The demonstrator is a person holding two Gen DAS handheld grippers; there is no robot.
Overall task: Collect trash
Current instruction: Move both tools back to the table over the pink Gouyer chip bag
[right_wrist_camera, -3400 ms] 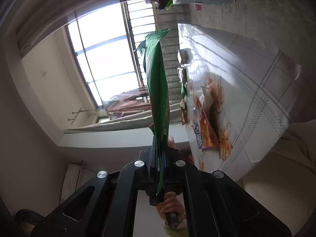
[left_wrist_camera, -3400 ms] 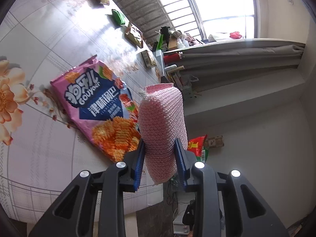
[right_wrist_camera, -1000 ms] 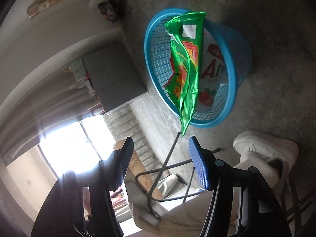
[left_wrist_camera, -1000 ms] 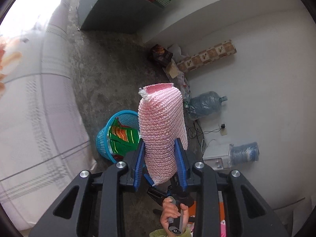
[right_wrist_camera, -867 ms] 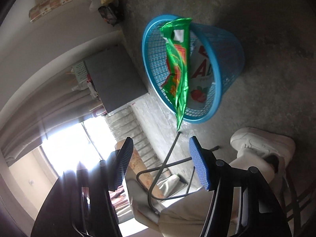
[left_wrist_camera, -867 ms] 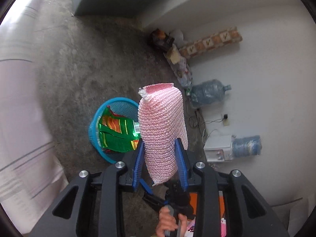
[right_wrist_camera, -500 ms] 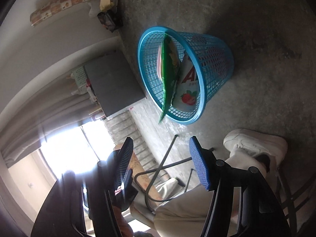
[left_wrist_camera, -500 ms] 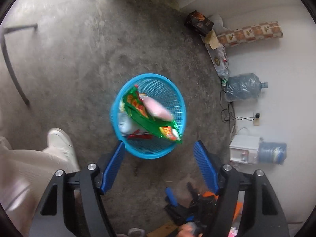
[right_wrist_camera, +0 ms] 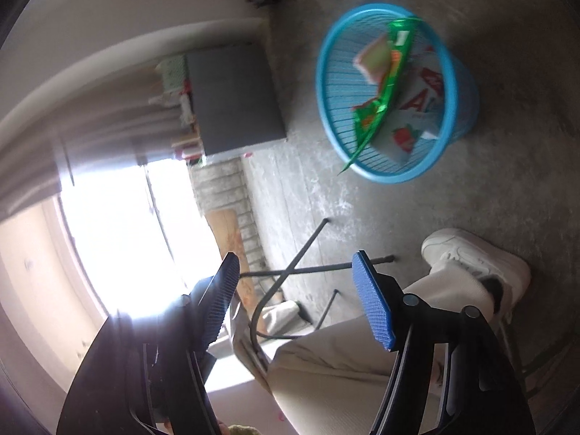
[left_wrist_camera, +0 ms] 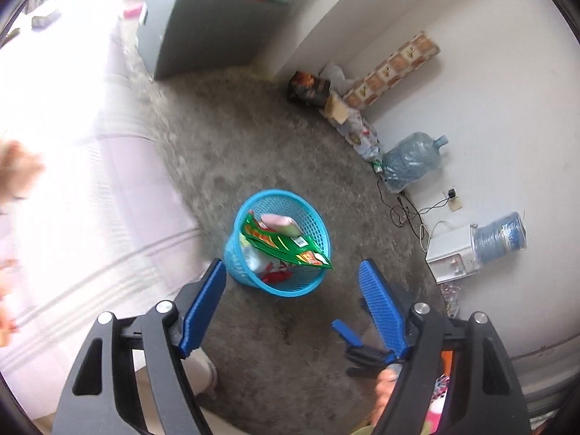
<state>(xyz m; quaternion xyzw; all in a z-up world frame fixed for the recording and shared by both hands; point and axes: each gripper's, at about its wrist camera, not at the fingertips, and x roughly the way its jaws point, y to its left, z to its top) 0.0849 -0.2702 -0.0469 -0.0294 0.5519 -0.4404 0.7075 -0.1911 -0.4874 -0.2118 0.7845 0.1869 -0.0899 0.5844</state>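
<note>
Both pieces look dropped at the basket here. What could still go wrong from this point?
1. The green wrapper lies across the blue basket, one corner poking past the rim; it might slide out.
2. The basket looks crowded, so later trash may not settle.
3. Both grippers are empty, jaws opening; nothing could catch a spill.

Both wrist cameras look down from well above at the same blue basket (left_wrist_camera: 239,264) (right_wrist_camera: 326,116).

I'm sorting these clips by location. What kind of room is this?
Probably a plain room in a home: bare concrete floor, a blue trash basket of snack wrappers, big water jugs along a white wall, and a curtained window.
</note>
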